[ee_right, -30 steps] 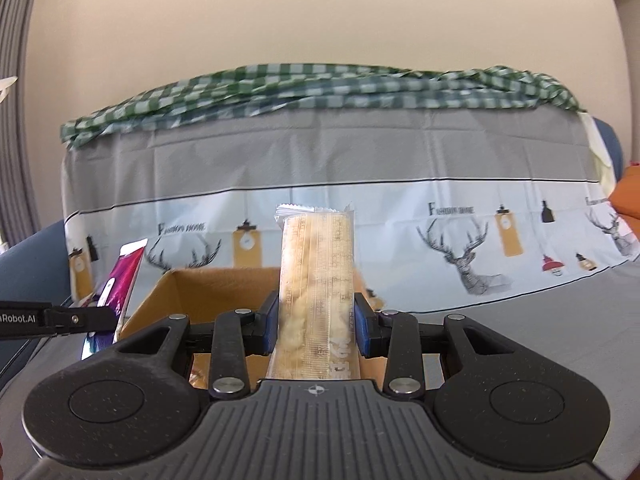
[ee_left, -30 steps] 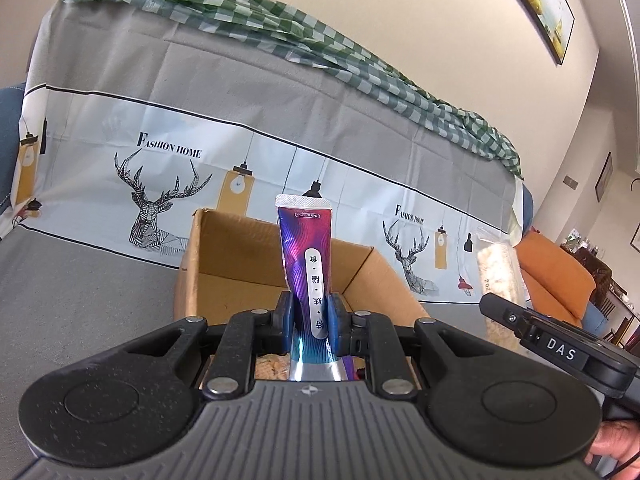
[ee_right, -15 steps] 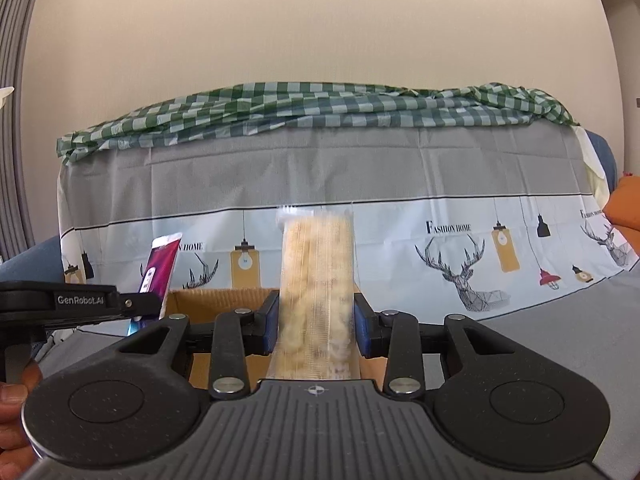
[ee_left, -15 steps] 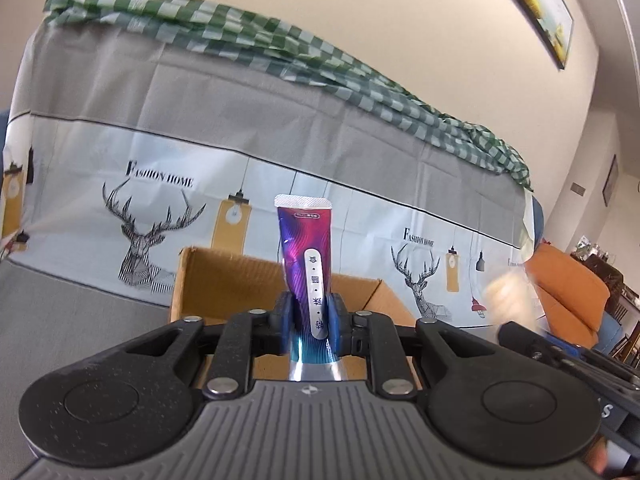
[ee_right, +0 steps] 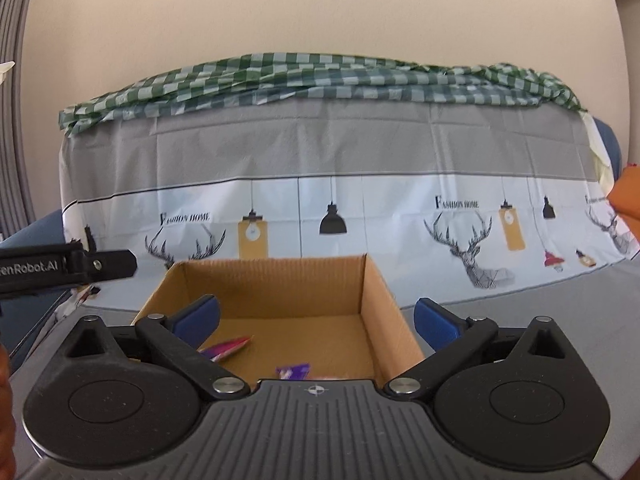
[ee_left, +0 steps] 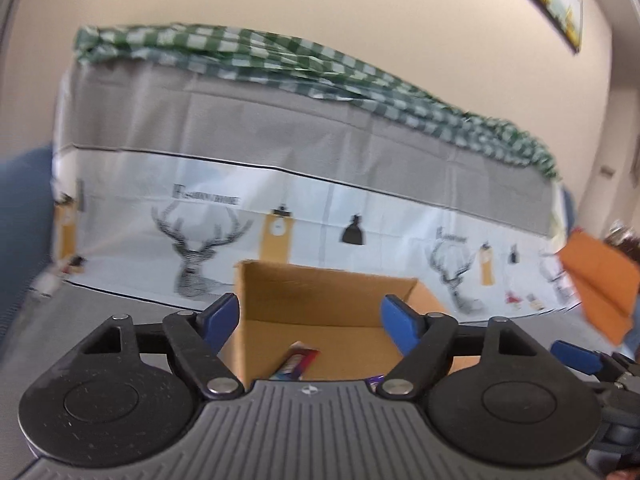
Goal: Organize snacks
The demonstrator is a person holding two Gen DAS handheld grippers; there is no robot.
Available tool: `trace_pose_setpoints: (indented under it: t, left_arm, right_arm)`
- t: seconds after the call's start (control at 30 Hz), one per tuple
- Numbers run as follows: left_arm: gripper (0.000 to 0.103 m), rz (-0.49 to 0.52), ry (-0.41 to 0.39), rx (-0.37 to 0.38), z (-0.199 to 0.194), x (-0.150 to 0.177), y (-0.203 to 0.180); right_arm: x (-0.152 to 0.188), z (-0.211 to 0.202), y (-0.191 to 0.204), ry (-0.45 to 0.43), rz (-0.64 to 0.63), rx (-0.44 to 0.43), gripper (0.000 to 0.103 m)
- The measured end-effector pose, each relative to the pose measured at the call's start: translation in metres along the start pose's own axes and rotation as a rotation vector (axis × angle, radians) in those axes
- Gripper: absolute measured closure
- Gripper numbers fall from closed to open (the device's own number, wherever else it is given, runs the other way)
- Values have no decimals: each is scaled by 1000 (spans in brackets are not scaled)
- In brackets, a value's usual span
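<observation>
Both the left gripper [ee_left: 310, 312] and the right gripper [ee_right: 316, 316] were opening, nothing between their jaws. Just beyond, the cardboard box [ee_right: 376, 292] held a purple snack packet [ee_right: 228, 347] and another purple wrapper [ee_right: 294, 371].

"FASHION HOME" on the deer-print cloth [ee_right: 456, 202]; "enRobot.AI" on the left gripper's [ee_right: 68, 268] black arm.

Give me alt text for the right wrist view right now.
The right gripper, jaws opening with nothing between them, hangs over an open cardboard box holding a purple-pink snack packet. The left gripper shows at the left edge.
</observation>
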State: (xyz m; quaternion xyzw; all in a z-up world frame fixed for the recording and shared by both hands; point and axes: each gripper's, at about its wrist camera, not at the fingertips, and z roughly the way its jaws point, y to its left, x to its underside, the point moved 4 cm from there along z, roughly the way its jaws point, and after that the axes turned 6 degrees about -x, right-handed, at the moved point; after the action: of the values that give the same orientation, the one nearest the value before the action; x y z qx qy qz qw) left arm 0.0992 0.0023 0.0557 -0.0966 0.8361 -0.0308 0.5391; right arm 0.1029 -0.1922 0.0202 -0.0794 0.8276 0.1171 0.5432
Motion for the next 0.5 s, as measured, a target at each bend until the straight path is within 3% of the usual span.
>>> trace_pose_setpoints:
  t: [0.07,0.13,0.27,0.4,0.5]
  left_arm:
    - [16,29,-2,12,-21,-5,-5]
    - [0,45,7,11,-42,-4,-9]
    - [1,29,130,41,-67,19,-15]
    - [0,58,211,-42,-80,51,-21]
    - [0,73,233,-32,-84,70,-21]
  right_arm:
    - [1,-7,-3,12,20,-8,1]
    - [2,-17,-7,21,32,-6,1]
    - [7,-46,-17,35,64,13,1]
    - [18,-78,-26,49,110,14,1]
    - [26,-94,-26,54,118,9,1]
